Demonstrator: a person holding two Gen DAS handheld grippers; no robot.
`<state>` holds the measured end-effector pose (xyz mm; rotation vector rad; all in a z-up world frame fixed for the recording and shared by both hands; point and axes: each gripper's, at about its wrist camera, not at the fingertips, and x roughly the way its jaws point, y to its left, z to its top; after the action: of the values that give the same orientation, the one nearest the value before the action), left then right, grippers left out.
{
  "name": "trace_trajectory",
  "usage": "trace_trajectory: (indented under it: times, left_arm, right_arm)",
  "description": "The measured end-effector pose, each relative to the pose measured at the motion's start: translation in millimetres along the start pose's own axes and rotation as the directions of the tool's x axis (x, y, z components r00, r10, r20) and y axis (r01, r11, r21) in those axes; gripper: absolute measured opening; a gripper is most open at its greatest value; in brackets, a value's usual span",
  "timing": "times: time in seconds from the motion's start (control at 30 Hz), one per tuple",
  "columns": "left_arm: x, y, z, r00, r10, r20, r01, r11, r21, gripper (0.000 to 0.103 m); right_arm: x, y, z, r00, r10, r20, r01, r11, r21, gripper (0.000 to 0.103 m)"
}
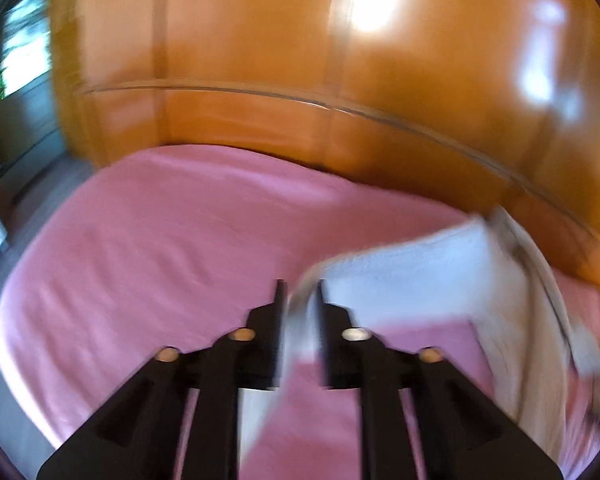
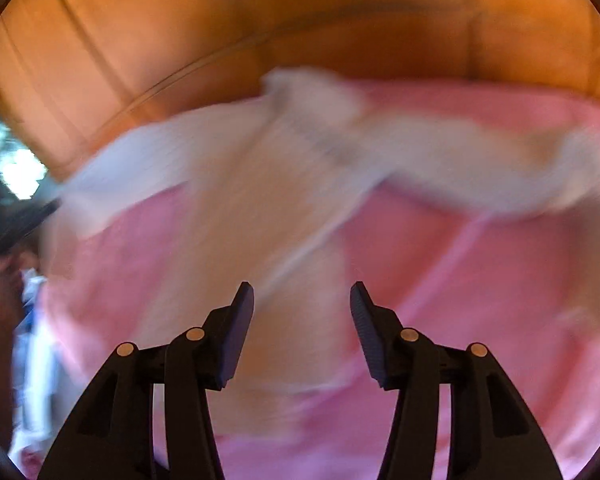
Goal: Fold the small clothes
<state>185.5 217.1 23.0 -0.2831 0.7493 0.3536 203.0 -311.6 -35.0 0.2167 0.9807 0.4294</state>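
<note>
On one pink bed, one white garment, two grippers.

White garment between left tongs

A bed with a pink sheet stands against glossy orange-brown wooden wardrobe panels that reflect bright light. A window glows at far left, above grey floor.
</note>
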Motion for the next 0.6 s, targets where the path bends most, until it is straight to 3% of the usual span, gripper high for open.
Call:
trace_trajectory:
  times: [0.03,0.07,0.1,0.17,0.23,0.3,0.33,0.37,0.4,0.47,0.5,0.53,0.57,0.6]
  left_arm:
    - [-3.9,7.0,5.2,1.000,-0.002,0.030,0.003,0.999,-0.048,0.063]
    - [-10.9,10.8,4.5,0.997,-0.036,0.070,0.042,0.995,-0.085,0.070]
    - [-16.1,11.9,-0.3,0.992,-0.091,0.089,0.101,0.989,-0.109,0.071]
    - [-13.0,1.2,-14.0,0.985,-0.169,0.046,0.173,0.980,-0.103,0.070]
    - [-7.7,-16.3,-40.4,0.971,-0.240,-0.013,0.239,0.968,-0.083,0.066]
    - [4.0,-43.0,-71.4,0.935,-0.337,-0.109,0.332,0.941,-0.064,0.052]
    - [13.2,-56.0,-92.0,0.906,-0.387,-0.172,0.381,0.922,-0.067,0.047]
    - [21.4,-66.7,-111.5,0.873,-0.433,-0.224,0.427,0.901,-0.077,0.045]
    - [25.0,-75.5,-121.5,0.851,-0.460,-0.252,0.454,0.887,-0.085,0.044]
    - [33.0,-105.1,-153.5,0.760,-0.557,-0.335,0.547,0.827,-0.131,0.044]
    - [34.9,-113.1,-161.9,0.727,-0.587,-0.356,0.574,0.804,-0.155,0.044]
    - [37.2,-124.9,-175.4,0.680,-0.624,-0.385,0.603,0.775,-0.190,0.044]
    - [39.5,-136.8,-184.8,0.644,-0.648,-0.406,0.621,0.753,-0.217,0.044]
    - [40.5,-143.8,-190.2,0.621,-0.664,-0.417,0.634,0.738,-0.231,0.045]
  right_arm:
    - [12.2,10.9,-5.8,0.998,0.057,-0.026,-0.057,0.998,0.011,0.050]
    - [23.0,19.4,-8.8,0.994,0.099,-0.044,-0.098,0.995,0.028,0.050]
    - [27.9,23.1,-9.9,0.992,0.117,-0.057,-0.114,0.993,0.042,0.050]
    - [53.7,33.5,-13.0,0.982,0.145,-0.125,-0.133,0.986,0.096,0.050]
    - [64.7,45.3,-15.9,0.978,0.162,-0.134,-0.147,0.982,0.118,0.049]
    - [70.9,49.1,-8.2,0.978,0.168,-0.121,-0.154,0.981,0.120,0.021]
    - [69.6,51.5,-3.9,0.981,0.157,-0.115,-0.143,0.982,0.120,0.008]
    - [63.0,52.6,0.0,0.984,0.146,-0.098,-0.135,0.985,0.110,0.007]
    - [52.8,53.3,5.6,0.989,0.132,-0.065,-0.126,0.988,0.090,0.006]
    - [14.0,42.7,25.3,0.996,0.073,0.053,-0.076,0.995,0.064,0.006]
    - [-5.2,32.4,36.0,0.994,0.036,0.106,-0.043,0.997,0.066,0.006]
    - [-19.3,25.3,43.3,0.990,-0.010,0.144,0.001,0.998,0.061,0.006]
    - [-34.2,16.6,49.3,0.981,-0.068,0.182,0.059,0.997,0.057,0.006]
    - [-46.4,5.6,54.1,0.971,-0.122,0.205,0.112,0.992,0.062,0.006]
